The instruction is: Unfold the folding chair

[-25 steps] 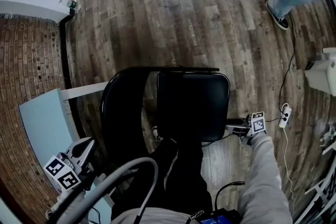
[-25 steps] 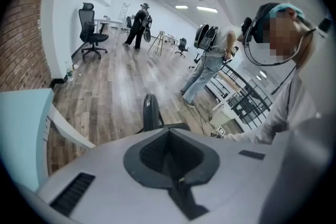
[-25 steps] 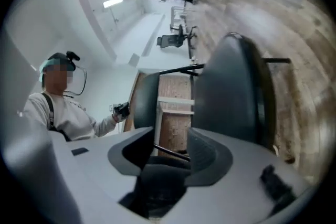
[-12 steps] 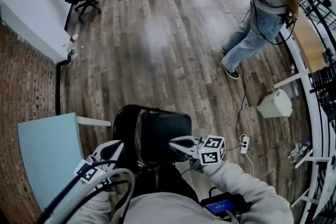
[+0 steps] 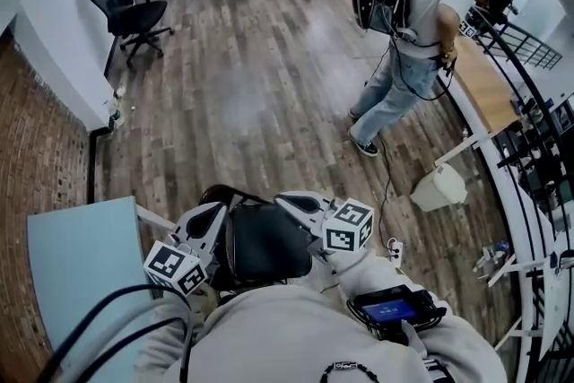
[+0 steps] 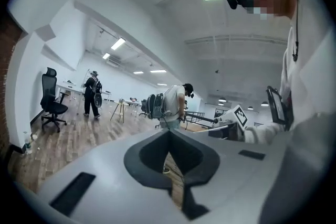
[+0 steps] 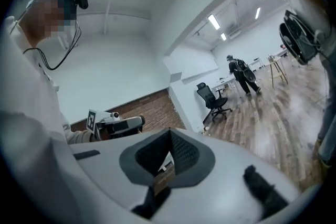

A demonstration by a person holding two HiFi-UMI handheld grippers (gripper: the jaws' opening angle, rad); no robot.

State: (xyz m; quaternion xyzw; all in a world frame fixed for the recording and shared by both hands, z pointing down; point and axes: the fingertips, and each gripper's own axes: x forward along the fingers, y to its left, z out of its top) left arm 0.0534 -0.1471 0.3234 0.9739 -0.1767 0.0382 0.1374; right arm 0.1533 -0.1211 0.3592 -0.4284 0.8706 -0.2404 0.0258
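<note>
The black folding chair (image 5: 262, 245) stands on the wood floor right in front of me, its seat down and facing up. Both grippers are raised above it and touch nothing. My left gripper (image 5: 218, 210) hangs over the chair's left side, jaws shut and empty; in the left gripper view its tips (image 6: 169, 132) meet, pointing out across the room. My right gripper (image 5: 281, 198) hangs over the chair's right side, also shut and empty; its closed tips (image 7: 169, 131) show in the right gripper view. Each gripper view shows the other gripper: the right gripper (image 6: 231, 119) and the left gripper (image 7: 118, 124).
A light-blue panel (image 5: 76, 256) and brick wall (image 5: 36, 139) lie to my left. A person with a backpack (image 5: 404, 22) stands at the right by a white bin (image 5: 439, 187). A power strip (image 5: 392, 248) lies on the floor. An office chair (image 5: 126, 9) stands far left.
Both grippers rose from low beside the chair to chest height and turned level. The right gripper came off the seat's right side and shut. The head view tilted up towards the room.
</note>
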